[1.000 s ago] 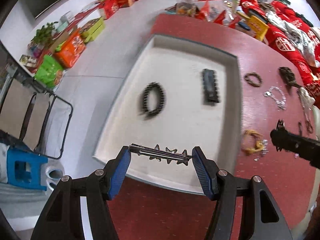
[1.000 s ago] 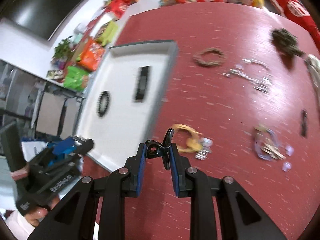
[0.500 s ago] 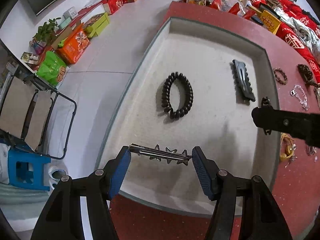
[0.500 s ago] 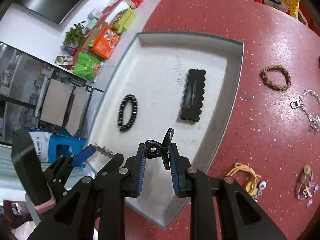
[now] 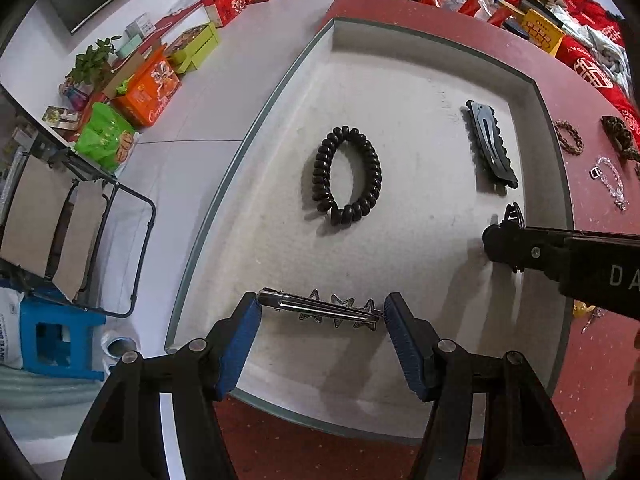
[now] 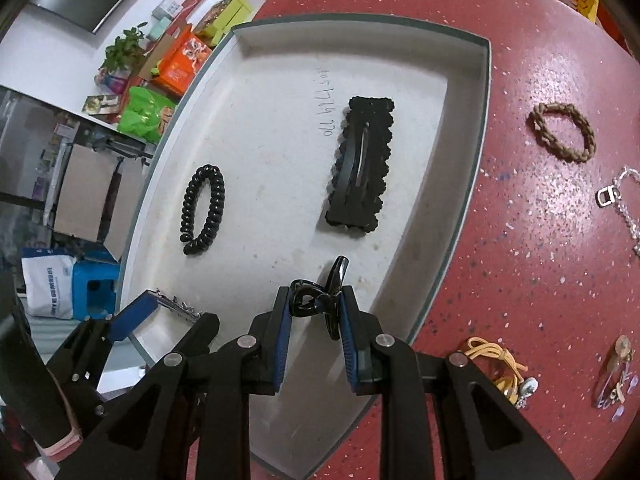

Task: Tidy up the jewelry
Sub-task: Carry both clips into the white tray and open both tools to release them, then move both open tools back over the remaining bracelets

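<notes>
White shallow tray (image 5: 400,64) holds 2 black hair pieces. Left gripper (image 5: 320,316) clamps silver star-studded hair clip (image 5: 320,310) endwise; right gripper (image 6: 314,312) pinches small black claw clip (image 6: 320,300); both hover above tray, seemingly for drop-off.

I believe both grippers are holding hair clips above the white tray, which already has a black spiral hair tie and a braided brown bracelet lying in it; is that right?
Not quite. The braided brown bracelet lies on the red table, outside the white tray. In the tray, beside the black spiral hair tie, lies a black scalloped hair clip, as the right wrist view shows. The rest holds.
</notes>
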Available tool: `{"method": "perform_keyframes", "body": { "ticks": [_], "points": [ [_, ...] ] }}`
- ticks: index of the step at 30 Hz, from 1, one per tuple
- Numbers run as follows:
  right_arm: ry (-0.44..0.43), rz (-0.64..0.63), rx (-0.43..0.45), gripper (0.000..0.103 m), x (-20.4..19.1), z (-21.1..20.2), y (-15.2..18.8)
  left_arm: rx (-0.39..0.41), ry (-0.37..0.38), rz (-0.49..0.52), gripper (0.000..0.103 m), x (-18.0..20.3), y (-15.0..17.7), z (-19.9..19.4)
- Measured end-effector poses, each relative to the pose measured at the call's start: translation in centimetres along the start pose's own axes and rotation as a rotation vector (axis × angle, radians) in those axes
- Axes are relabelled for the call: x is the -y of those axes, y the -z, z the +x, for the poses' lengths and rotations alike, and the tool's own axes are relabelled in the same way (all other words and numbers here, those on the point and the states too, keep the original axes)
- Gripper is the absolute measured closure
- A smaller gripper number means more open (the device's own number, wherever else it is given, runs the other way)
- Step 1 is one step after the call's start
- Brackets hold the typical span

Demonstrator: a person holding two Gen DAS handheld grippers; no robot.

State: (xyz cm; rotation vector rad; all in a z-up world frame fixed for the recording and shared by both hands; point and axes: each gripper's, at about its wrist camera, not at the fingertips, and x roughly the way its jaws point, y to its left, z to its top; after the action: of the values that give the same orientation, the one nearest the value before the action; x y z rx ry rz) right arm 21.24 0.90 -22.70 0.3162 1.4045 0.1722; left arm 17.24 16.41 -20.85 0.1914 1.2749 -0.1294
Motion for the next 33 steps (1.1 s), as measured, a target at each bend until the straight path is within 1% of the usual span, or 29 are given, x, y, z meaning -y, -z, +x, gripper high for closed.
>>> {"method": "perform_keyframes", "body": {
  "ticks": [6, 9, 10, 11, 12, 13, 14, 18, 20, 21, 23, 24, 27, 28, 33],
  "points": [
    [-0.03, 0.023, -0.011, 0.077, 0.3, -0.6, 0.1, -0.001, -0.005, 0.004, 0.037, -0.2, 0.1, -0.2],
    [-0.058, 0.027, -0.013, 0.068, 0.7, -1.0, 0.0, 0.003, -0.01, 0.0, 0.037, -0.4, 0.3, -0.4],
    [-0.058, 0.026, -0.012, 0.062, 0.6, -1.2, 0.1, 0.005, -0.012, -0.001, 0.037, -0.6, 0.4, -0.4],
    [-0.06, 0.023, -0.005, 0.056, 0.5, -1.5, 0.1, 0.007, -0.014, -0.006, 0.024, -0.8, 0.4, -0.5],
    [-0.065, 0.022, -0.003, 0.054, 0.4, -1.5, 0.1, 0.011, -0.017, -0.011, 0.008, -0.7, 0.4, -0.7],
    [-0.078, 0.021, 0.004, 0.051, 0.3, -1.9, 0.0, 0.026, -0.021, -0.019, 0.005, -0.9, 0.4, -1.0],
    [-0.086, 0.02, 0.013, 0.048, 0.2, -2.3, 0.0, 0.044, -0.023, -0.023, 0.005, -1.0, 0.3, -1.4],
    [-0.118, 0.029, 0.044, 0.043, 0.1, -3.9, 0.2, 0.038, -0.026, -0.015, 0.005, -1.0, 0.4, -1.7],
    [-0.134, 0.041, 0.066, 0.037, 0.4, -5.1, 0.1, 0.043, -0.029, -0.013, 0.005, -0.9, 0.4, -2.0],
    [-0.145, 0.048, 0.081, 0.035, 0.7, -5.8, 0.1, 0.045, -0.029, -0.013, 0.0, -0.8, 0.4, -2.2],
    [-0.148, 0.06, 0.112, 0.024, 1.2, -7.2, 0.4, 0.055, -0.024, -0.011, 0.0, -0.6, 0.5, -2.7],
    [-0.147, 0.063, 0.118, 0.021, 1.6, -7.4, 0.5, 0.059, -0.02, -0.007, 0.0, -0.4, 0.4, -2.9],
    [-0.132, 0.088, 0.147, 0.018, 3.4, -8.9, 1.3, 0.066, -0.008, 0.016, 0.0, 0.4, 0.5, -3.7],
    [-0.115, 0.099, 0.159, 0.017, 4.3, -9.6, 1.8, 0.067, 0.0, 0.024, 0.0, 0.7, 0.5, -3.9],
    [-0.067, 0.141, 0.19, 0.017, 7.8, -10.9, 3.8, 0.079, 0.03, 0.05, 0.0, 2.3, 0.5, -5.3]
  ]
}}
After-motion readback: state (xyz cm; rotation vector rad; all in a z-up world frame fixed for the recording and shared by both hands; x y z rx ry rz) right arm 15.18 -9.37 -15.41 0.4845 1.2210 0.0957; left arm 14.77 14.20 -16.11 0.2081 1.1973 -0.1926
